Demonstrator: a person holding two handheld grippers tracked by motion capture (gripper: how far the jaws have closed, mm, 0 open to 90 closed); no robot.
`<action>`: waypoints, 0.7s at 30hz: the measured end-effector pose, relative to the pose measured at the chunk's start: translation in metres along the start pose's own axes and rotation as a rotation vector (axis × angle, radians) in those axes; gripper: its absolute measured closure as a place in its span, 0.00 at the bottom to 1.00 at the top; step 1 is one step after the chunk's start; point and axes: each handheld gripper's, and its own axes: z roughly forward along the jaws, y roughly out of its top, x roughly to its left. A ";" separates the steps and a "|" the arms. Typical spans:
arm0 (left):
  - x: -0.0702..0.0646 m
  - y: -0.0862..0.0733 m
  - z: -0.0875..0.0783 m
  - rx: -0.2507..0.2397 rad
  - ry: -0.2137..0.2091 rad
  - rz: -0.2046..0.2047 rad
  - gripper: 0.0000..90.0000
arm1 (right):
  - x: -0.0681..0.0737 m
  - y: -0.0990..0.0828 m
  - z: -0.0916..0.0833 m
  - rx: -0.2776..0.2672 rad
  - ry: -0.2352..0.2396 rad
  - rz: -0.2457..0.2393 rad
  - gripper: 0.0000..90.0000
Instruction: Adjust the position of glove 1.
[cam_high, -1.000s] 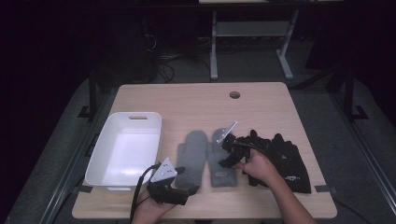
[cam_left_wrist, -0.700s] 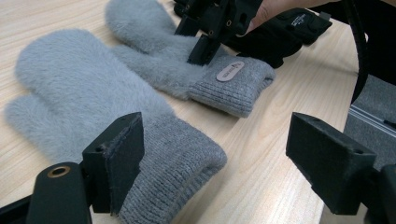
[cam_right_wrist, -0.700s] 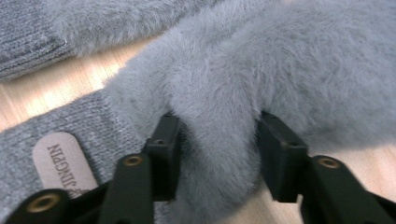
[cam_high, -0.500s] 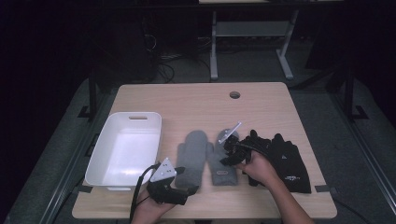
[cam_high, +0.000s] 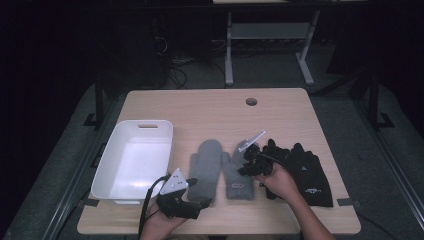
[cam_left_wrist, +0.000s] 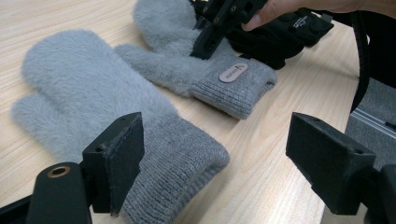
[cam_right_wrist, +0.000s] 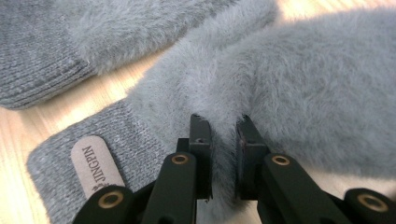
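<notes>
Two fluffy grey mittens lie side by side near the table's front edge, a left mitten (cam_high: 206, 167) (cam_left_wrist: 93, 93) and a right mitten (cam_high: 235, 175) (cam_right_wrist: 303, 93) with a tan label on its cuff. My right gripper (cam_high: 243, 169) (cam_right_wrist: 223, 135) reaches over the right mitten. Its jaws have just been closing and now pinch a tuft of that mitten's fluff just above the cuff. My left gripper (cam_high: 202, 202) (cam_left_wrist: 219, 154) rests at the front edge with its jaws wide apart. They point at the left mitten's ribbed cuff and touch nothing.
A white plastic bin (cam_high: 148, 125) stands at the left of the table. A pair of black gloves (cam_high: 307, 172) (cam_left_wrist: 280, 37) lies right of the mittens, partly under the right hand. A round cable hole (cam_high: 251, 101) sits at the table's far side.
The right gripper's jaws have drawn together on the right mitten's fluff, and the hand has barely shifted. The left gripper has kept still.
</notes>
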 end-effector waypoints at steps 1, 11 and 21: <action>0.000 0.000 0.000 -0.002 0.002 -0.001 0.21 | 0.001 0.000 -0.002 -0.005 -0.004 -0.003 0.90; 0.000 0.001 -0.004 -0.015 0.009 -0.007 0.21 | 0.005 -0.001 -0.020 -0.051 -0.015 0.009 0.91; 0.002 0.001 -0.006 -0.023 0.018 -0.008 0.21 | 0.010 0.003 -0.039 -0.092 -0.029 0.020 0.91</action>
